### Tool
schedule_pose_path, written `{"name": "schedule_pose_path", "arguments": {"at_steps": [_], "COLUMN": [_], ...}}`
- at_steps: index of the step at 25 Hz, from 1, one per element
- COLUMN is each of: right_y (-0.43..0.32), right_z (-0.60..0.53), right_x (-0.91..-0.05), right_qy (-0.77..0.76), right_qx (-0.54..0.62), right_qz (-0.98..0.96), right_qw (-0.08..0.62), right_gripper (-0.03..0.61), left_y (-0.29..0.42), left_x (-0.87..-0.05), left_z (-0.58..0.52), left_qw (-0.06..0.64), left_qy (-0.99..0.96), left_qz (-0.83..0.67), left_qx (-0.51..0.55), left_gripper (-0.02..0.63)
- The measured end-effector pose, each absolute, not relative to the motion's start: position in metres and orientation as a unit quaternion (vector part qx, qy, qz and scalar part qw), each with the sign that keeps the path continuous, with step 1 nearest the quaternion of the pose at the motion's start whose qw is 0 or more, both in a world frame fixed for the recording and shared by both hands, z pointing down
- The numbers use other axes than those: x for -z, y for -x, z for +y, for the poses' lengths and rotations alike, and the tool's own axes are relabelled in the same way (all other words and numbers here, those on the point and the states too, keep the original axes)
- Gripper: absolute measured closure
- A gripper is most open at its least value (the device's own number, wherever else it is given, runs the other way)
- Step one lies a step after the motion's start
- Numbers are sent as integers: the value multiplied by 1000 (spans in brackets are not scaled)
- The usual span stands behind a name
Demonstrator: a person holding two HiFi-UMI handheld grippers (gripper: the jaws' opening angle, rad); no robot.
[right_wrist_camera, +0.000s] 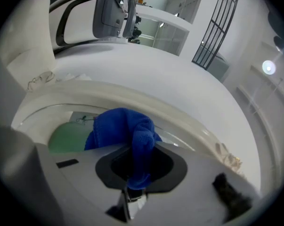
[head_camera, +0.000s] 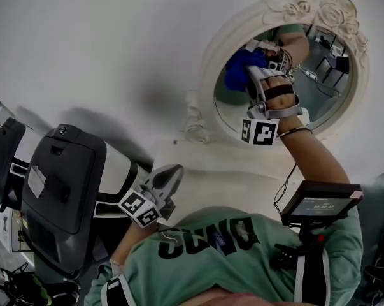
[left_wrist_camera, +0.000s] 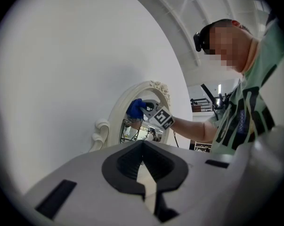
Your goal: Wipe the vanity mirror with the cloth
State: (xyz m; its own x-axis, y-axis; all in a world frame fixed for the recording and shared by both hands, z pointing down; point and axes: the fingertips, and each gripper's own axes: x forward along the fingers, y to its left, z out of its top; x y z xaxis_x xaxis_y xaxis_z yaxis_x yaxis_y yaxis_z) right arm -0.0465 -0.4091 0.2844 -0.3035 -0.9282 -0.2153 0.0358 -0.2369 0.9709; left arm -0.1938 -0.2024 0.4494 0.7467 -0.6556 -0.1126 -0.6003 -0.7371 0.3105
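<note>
My right gripper (right_wrist_camera: pixel 132 180) clenches the cloth (right_wrist_camera: pixel 118 128) against the mirror (head_camera: pixel 325 91) at 1 o'clock for wiping; left gripper (left_wrist_camera: pixel 142 175), fingers closed empty, idles at 7.

Right gripper (head_camera: pixel 255 70) raised on outstretched arm, fingers (right_wrist_camera: pixel 175 166) clamped on cloth (right_wrist_camera: pixel 125 126); left gripper (head_camera: pixel 169 176) low, fingers (left_wrist_camera: pixel 124 165) together.

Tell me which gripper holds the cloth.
The right gripper, raised at the mirror, clamps the blue cloth; the left gripper is shut on nothing, away from it.

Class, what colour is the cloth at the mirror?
The cloth is bright blue, clearest in the right gripper view.
</note>
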Motion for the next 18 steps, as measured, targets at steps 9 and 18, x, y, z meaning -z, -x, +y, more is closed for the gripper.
{"name": "schedule_pose_path", "arguments": {"at_steps": [9,18], "right_y": [59,57], "right_z": [-405,-404], "right_x": [-523,-568], "right_qy": [-337,-340], "right_qx": [583,547], "right_qz": [-578,-623], "right_qw": [461,444], "right_gripper": [529,529], "left_y": [215,225], "left_x": [-473,-490], "left_z": [-191,-183], "left_qw": [166,183], "left_qy": [-907,-898], "left_qz": [-379,-396], "left_qx": [77,57], "left_gripper": [604,604]}}
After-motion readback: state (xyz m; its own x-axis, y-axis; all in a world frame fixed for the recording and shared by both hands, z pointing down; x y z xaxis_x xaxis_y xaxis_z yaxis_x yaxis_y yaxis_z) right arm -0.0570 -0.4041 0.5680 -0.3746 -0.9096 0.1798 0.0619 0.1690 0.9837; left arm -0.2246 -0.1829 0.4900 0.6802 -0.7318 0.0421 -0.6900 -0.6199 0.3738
